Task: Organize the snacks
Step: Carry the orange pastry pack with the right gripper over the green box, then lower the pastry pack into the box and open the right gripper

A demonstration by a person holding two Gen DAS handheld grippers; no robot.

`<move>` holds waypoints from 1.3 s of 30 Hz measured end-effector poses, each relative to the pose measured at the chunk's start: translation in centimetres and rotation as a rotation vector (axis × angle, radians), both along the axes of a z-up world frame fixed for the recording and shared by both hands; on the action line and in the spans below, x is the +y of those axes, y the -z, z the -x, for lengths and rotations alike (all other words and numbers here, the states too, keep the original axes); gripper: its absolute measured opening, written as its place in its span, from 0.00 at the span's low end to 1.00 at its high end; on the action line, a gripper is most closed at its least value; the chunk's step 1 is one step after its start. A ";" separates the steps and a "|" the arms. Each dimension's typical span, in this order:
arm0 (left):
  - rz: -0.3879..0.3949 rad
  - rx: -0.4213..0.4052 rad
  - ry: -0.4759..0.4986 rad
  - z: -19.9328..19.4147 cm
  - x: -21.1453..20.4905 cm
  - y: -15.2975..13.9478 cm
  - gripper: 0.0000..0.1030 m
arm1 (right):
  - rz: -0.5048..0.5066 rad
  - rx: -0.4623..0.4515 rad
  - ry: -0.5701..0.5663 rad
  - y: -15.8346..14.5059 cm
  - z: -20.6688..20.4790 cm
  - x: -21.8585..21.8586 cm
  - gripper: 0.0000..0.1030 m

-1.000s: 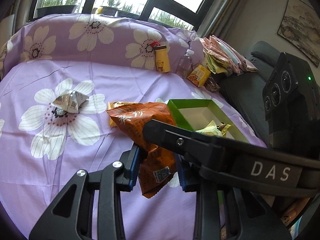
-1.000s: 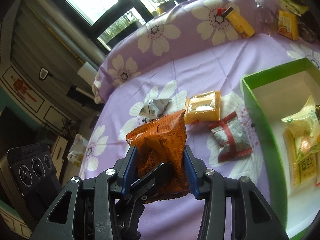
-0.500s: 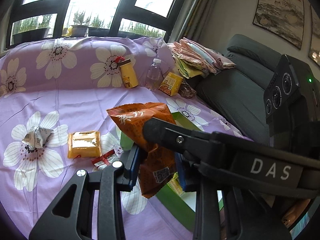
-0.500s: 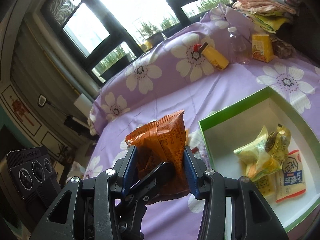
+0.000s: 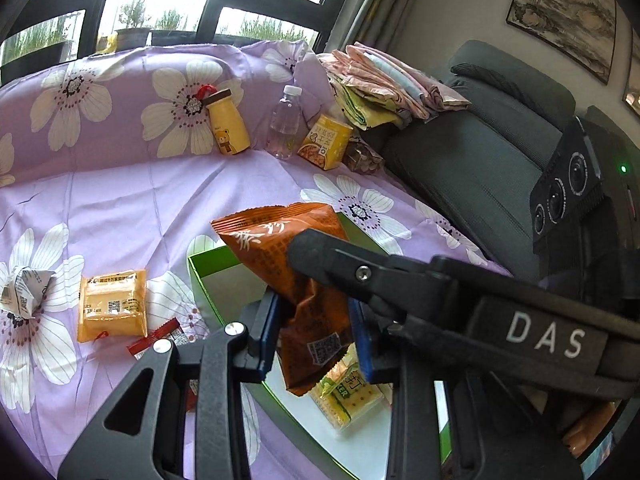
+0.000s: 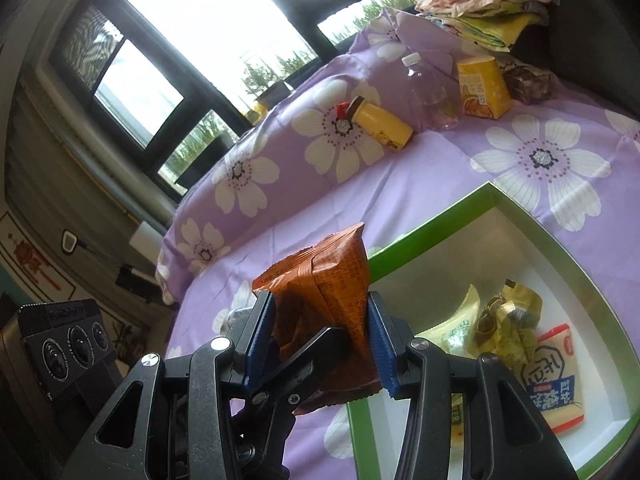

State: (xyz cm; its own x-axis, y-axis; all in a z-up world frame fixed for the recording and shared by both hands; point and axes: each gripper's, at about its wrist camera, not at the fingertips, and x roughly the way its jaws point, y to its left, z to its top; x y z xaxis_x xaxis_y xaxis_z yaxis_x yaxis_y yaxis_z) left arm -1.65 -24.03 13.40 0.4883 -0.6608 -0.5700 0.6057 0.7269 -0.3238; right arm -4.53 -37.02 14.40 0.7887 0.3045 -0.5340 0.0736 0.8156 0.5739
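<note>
Gripping the orange snack bag [image 6: 324,280] together, both grippers [image 5: 316,336] [image 6: 320,344] hang at the green box's [image 6: 424,236] near left corner, its free floor lying right

"DAS" on black gripper arm [image 5: 544,338]

Two matte black hand-held grippers: the left hand-held gripper [image 5: 316,334] and right hand-held gripper [image 6: 320,344] carry ribbed blue pads, silver screw heads, triangular cut-outs, white "DAS" lettering.
</note>
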 end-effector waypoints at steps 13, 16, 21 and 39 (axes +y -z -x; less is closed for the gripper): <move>-0.017 0.156 0.034 -3.2 -2.6 3.6 0.29 | -0.058 0.132 0.082 3.7 -2.4 -3.1 0.47; -0.014 0.170 0.041 -3.4 -2.9 3.9 0.29 | -0.058 0.143 0.095 3.9 -2.4 -3.3 0.47; -0.002 0.206 0.042 -3.7 -3.1 4.6 0.30 | -0.066 0.171 0.116 4.3 -2.5 -3.6 0.47; 0.060 0.134 0.005 -0.9 0.9 1.8 0.78 | 0.084 0.057 0.205 0.9 0.6 -2.6 0.65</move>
State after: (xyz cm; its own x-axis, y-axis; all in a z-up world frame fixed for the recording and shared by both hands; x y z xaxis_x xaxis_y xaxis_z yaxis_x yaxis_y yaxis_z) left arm -0.77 -23.13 11.56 0.4073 -0.6975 -0.5896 0.5573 0.7013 -0.4445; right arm -5.15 -39.58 13.45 0.7975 0.0934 -0.5961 0.2733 0.8250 0.4948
